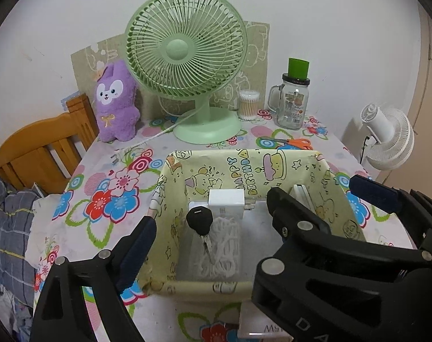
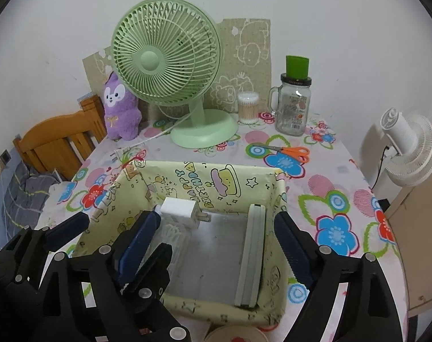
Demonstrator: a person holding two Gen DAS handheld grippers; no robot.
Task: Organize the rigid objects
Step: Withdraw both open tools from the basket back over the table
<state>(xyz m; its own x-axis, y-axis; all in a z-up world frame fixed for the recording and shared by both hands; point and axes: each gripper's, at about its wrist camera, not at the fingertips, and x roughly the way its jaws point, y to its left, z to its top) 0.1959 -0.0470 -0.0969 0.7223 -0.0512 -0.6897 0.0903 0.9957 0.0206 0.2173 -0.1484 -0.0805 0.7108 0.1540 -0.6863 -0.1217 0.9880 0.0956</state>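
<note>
Inside, glossy paper-lined box (image 1: 287, 162): boxy white charger (image 1: 226, 201), rounded black key (image 1: 199, 220).

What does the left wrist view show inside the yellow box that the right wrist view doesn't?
Only the left wrist view shows the black key lying on the bagged white cable. Only the right wrist view shows the flat white case full length, standing on edge against the box's right wall. Both show the white charger at the back of the yellow box, and both grippers open and empty.
</note>
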